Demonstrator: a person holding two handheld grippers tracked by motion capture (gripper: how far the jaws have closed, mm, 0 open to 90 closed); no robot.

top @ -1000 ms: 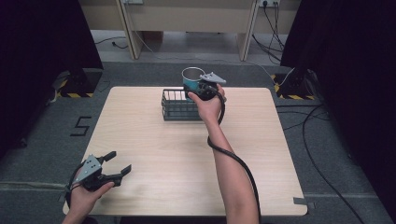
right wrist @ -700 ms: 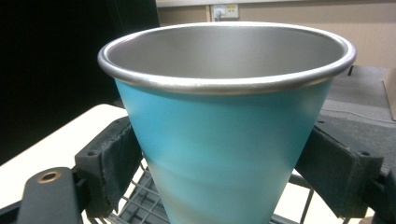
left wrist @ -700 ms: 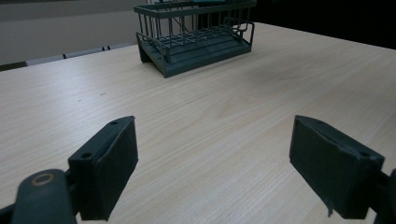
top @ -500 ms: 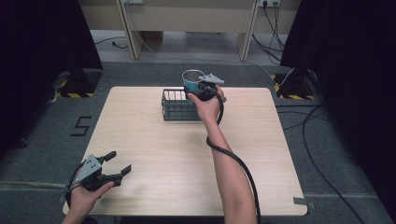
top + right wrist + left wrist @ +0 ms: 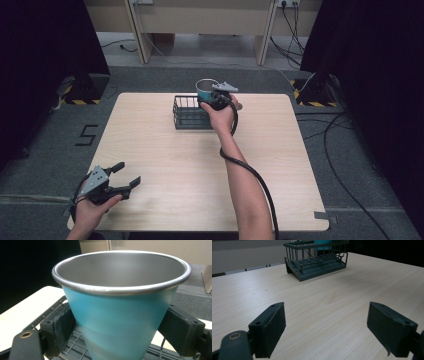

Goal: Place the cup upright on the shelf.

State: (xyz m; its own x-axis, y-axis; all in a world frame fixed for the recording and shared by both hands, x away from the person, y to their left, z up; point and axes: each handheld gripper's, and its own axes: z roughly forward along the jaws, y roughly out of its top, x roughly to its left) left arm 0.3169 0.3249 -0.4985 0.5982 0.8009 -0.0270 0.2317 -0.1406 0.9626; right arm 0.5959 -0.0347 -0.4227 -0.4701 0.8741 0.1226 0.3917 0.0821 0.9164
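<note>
Your right gripper (image 5: 117, 340) is pinching the teal metal cup (image 5: 120, 312) low on its sides, rim up, right over the dark wire basket (image 5: 192, 112), prob so it drops in upright. Left gripper (image 5: 112, 184) sits spread wide at the near table edge, out of the way.

A pale wood-grain tabletop (image 5: 165, 150) stands on grey carpet (image 5: 150, 80) — dark curtains (image 5: 45, 45) hang at the left and right sides. At the far end runs a light wooden bench (image 5: 200, 10) on slanted legs, with cables (image 5: 292, 22) trailing beneath. Yellow-black hazard tape (image 5: 77, 101) marks the bases of stands at both far corners, and a black "5" (image 5: 86, 135) is taped to the floor left of the tabletop.
</note>
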